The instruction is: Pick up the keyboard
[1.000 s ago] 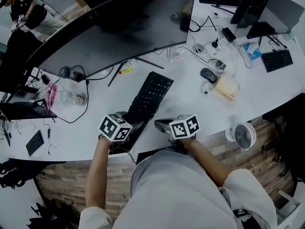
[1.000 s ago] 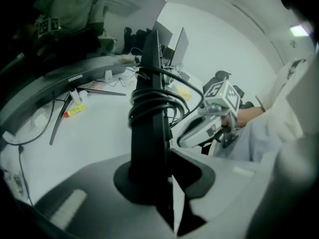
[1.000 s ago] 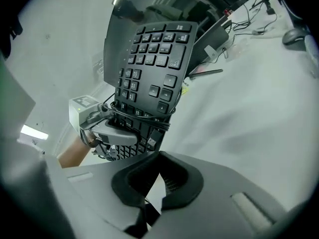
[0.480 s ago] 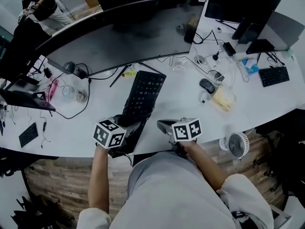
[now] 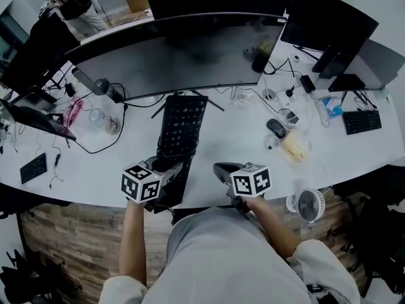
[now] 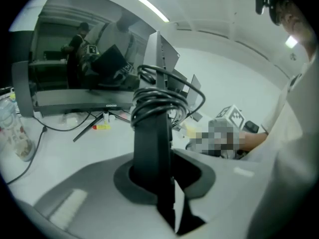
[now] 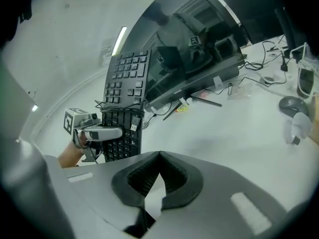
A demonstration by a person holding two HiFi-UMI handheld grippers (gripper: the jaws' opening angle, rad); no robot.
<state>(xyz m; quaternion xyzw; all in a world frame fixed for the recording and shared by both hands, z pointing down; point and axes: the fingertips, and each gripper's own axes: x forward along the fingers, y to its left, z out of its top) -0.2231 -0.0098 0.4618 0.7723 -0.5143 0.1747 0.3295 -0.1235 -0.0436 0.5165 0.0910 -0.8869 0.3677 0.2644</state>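
Observation:
The black keyboard points away from me over the white desk, its near end clamped in my left gripper, which is shut on it. In the left gripper view the keyboard stands edge-on between the jaws, with its coiled cable wound round it. In the right gripper view the keyboard hangs tilted up off the desk, held by the left gripper. My right gripper hovers to the keyboard's right, shut with nothing in it.
A wide curved monitor spans the desk behind the keyboard, its stand legs just beyond it. A mouse, cables and small clutter lie to the right, a fan at the desk's edge, a second keyboard far right, glass jars left.
The keyboard has swung from a diagonal to pointing almost straight away, still in my left gripper. The right gripper stays beside it.

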